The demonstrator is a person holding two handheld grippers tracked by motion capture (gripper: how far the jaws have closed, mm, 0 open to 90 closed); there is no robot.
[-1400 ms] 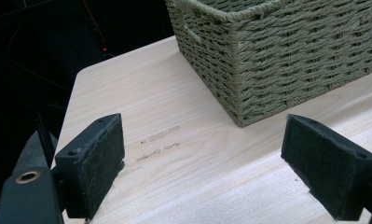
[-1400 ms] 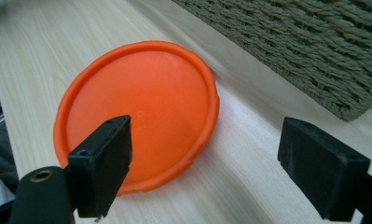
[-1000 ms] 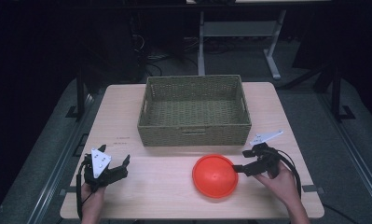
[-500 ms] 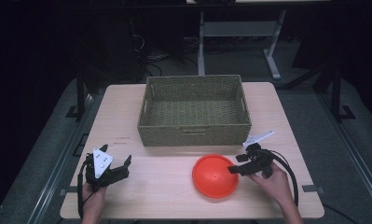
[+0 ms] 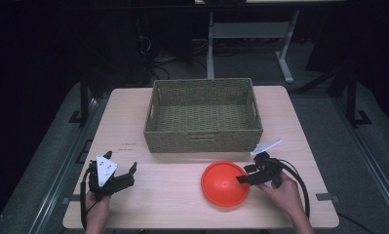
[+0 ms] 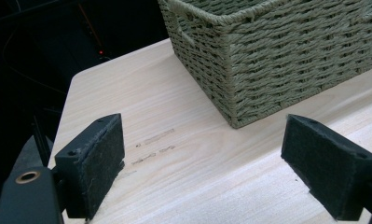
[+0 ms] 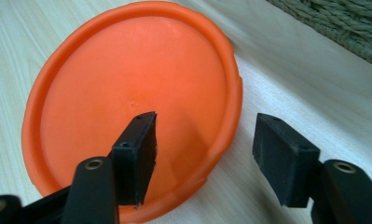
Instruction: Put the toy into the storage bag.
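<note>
From above, the orange plate (image 5: 225, 183) lies near the table's (image 5: 182, 200) front edge, before the woven basket (image 5: 203, 114), the right gripper (image 5: 246, 174) at its right rim. The left gripper (image 6: 202, 163) gapes wide over bare wood, holding nothing. Along the right gripper's jaws, they stand apart astride the rim, so I'd push deeper before closing.

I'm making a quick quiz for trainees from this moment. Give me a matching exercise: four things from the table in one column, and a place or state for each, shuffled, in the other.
Column one:
1. wicker basket
2. orange plate
3. left gripper
4. right gripper

Column two:
A. open, one jaw over the plate's inside, the other outside its rim
B. open, above bare table at the near left
C. at the table's far middle, nothing in it
D. on the table, in front of the basket

Pairs: 1-C, 2-D, 3-B, 4-A
</note>
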